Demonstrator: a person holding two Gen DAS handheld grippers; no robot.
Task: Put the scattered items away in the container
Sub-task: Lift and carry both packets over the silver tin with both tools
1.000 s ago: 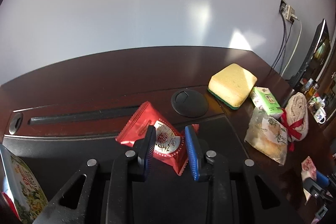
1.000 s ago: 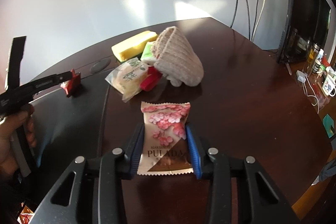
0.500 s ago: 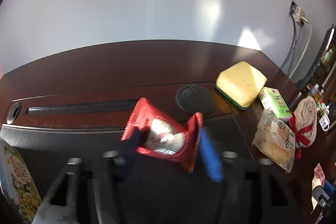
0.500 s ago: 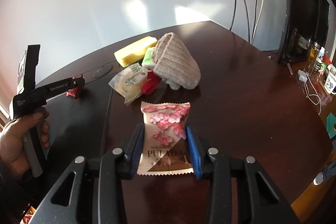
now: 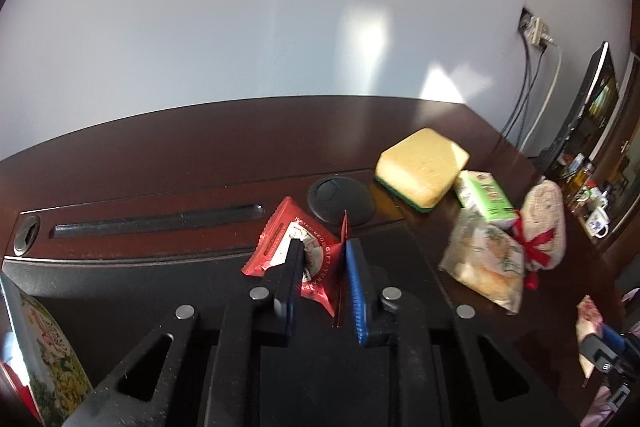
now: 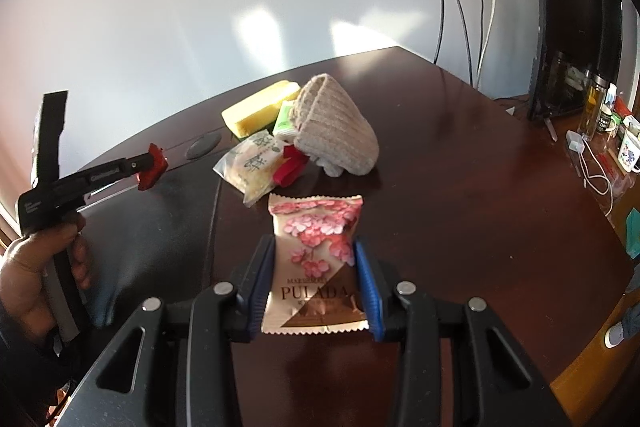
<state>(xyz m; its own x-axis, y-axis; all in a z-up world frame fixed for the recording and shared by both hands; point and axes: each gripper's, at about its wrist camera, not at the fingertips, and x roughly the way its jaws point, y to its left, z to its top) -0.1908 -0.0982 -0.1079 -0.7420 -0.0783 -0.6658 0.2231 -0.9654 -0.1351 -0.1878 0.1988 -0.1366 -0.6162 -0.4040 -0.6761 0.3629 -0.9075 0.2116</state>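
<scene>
Leftward, the left gripper (image 5: 322,259) is pinching the red snack packet (image 5: 294,259) in nearly closed jaws, container edge (image 5: 44,355) lying nearer it; the right gripper (image 6: 316,259) is clasping the upright blossom packet (image 6: 316,255) above the worktop (image 6: 460,195).

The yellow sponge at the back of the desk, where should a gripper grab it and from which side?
Grip the yellow sponge across its two long sides, coming down from above. It lies flat on the desk as a thick block with its broad top face free. The green carton sits close against its right end, so an end-on approach from there looks crowded; the left and far sides look open.
</scene>
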